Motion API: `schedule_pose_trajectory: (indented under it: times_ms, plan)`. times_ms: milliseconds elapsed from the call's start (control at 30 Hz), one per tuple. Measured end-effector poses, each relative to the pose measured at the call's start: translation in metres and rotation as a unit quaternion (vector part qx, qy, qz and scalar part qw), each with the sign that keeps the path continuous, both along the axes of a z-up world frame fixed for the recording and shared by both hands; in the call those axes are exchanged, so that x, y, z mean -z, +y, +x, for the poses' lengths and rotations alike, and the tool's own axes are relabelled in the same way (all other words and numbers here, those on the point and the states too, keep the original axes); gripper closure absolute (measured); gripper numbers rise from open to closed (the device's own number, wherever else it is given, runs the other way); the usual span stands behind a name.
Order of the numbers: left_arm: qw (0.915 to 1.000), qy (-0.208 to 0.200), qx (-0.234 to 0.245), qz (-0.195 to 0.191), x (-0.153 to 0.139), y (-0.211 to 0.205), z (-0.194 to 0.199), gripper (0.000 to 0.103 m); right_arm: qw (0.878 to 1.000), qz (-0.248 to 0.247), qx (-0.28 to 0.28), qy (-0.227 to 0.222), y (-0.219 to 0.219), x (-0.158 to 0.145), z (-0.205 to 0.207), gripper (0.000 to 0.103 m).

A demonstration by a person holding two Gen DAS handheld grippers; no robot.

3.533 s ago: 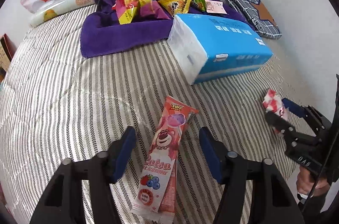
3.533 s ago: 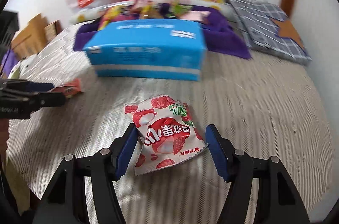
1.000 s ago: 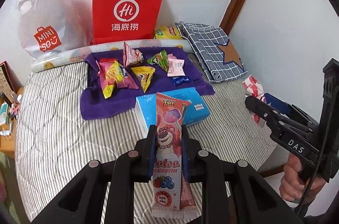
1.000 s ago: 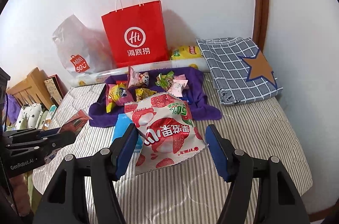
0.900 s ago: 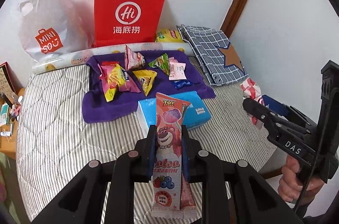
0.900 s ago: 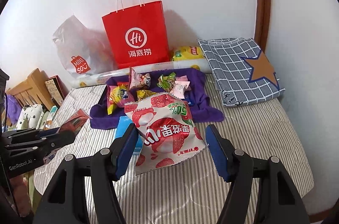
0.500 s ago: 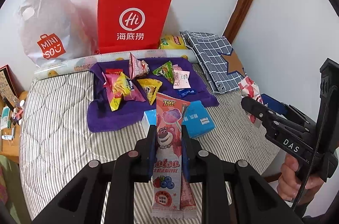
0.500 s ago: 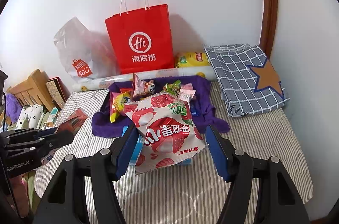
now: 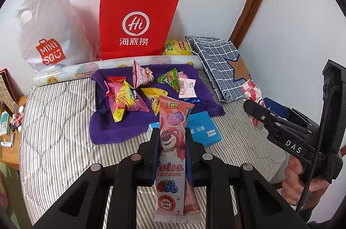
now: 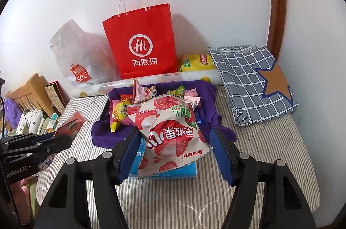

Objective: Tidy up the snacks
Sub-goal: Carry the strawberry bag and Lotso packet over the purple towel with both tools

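My left gripper [image 9: 172, 131] is shut on a long pink bear-print candy packet [image 9: 172, 149], held upright above the striped bed. My right gripper [image 10: 173, 138] is shut on a puffy red-and-white strawberry snack bag [image 10: 170, 136], also lifted off the bed. Each gripper shows in the other's view: the right gripper [image 9: 254, 106] with its bag [image 9: 250, 90] at right, the left gripper [image 10: 62, 139] with its packet [image 10: 70, 124] at left. Beyond both, several small snack packets [image 9: 127, 97] lie on a purple towel [image 9: 121, 129] near the wall.
A blue tissue pack [image 9: 202, 130] lies on the striped mattress [image 9: 54, 138] in front of the towel. Against the wall stand a red paper bag [image 9: 136, 23], a white Miniso bag [image 9: 47, 34] and a yellow chip bag [image 9: 177, 48]. A checked cloth [image 10: 253, 81] lies at right.
Since 3.5 s ago both grippers closed on their packets and lifted them off the bed. Over the last second both drew slightly back and up, widening the view.
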State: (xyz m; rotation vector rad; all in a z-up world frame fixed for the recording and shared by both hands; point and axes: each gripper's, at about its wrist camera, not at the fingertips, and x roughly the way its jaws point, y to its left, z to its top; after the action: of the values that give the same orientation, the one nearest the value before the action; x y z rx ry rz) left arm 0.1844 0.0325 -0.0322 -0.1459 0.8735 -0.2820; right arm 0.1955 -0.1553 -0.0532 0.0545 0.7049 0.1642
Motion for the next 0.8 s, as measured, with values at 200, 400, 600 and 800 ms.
schedule_pose_trajectory:
  times_ms: [200,400,600,800]
  plan:
    - [1.0,-0.003,0.006,-0.001,-0.004,-0.005,0.012,0.083,1.0,-0.002,0.002,0.002,-0.001,-0.001,0.009,0.038]
    - [0.9999,-0.007,0.01,0.0,-0.004,-0.01,0.028,0.083,1.0,-0.002,0.001,0.002,-0.004,-0.003,0.025,0.038]
    - [1.0,-0.003,0.003,0.003,0.003,-0.009,0.048,0.083,1.0,-0.009,-0.003,0.008,-0.005,-0.001,0.046,0.038]
    - [0.9999,0.003,-0.015,0.002,0.009,0.005,0.075,0.083,1.0,-0.018,-0.009,0.011,-0.004,0.003,0.073,0.038]
